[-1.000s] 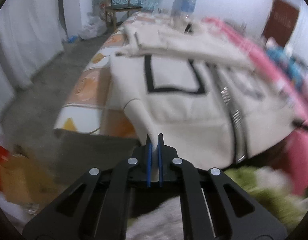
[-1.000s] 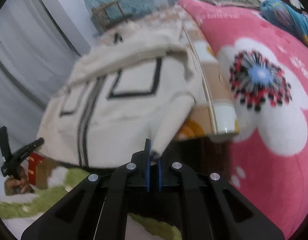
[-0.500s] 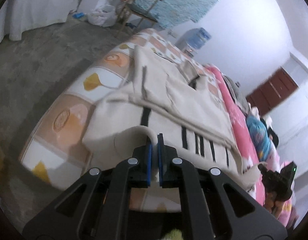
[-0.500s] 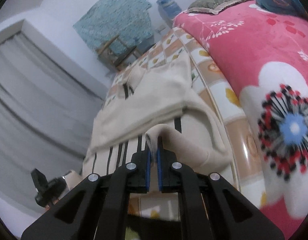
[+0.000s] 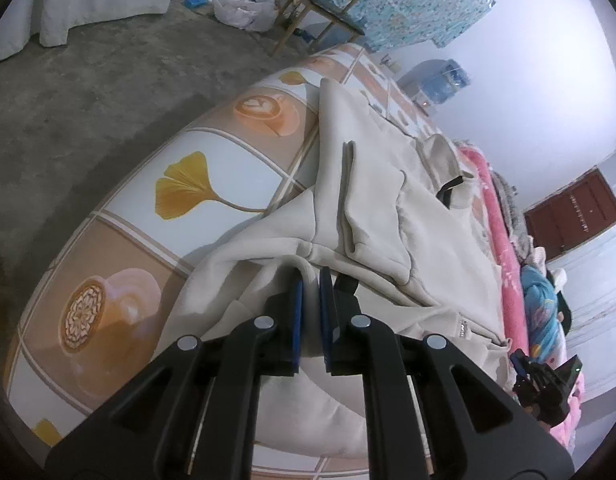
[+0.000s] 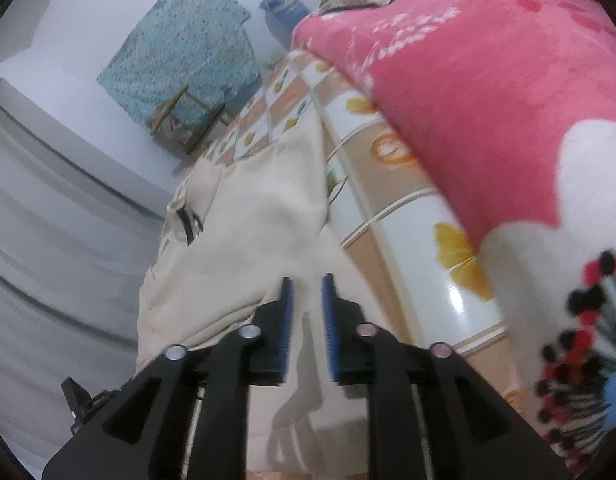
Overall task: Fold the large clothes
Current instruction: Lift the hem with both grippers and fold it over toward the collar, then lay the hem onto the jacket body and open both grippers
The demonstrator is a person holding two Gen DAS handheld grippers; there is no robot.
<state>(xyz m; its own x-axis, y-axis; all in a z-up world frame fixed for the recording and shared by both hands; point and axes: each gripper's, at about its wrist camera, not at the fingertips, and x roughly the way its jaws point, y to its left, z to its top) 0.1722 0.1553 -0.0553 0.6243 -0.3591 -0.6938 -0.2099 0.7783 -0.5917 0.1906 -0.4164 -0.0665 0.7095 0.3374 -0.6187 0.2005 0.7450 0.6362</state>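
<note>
We see both grippers, left (image 5: 311, 276) and right (image 6: 306, 280), just opening, jaws slightly parted, nothing pinched. The garment (image 5: 388, 216) lies doubled near the bed's (image 5: 195, 184) near edge (hem apparently laid over to make the fold).

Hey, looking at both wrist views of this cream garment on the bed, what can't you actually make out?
- Cream garment, near hem: left wrist view, hidden behind the left gripper.
- The garment's edge toward the curtain: right wrist view, smeared by blur.
- Small label by the seam: too small to read.
- Right gripper: jaws hidden, left wrist view.
</note>
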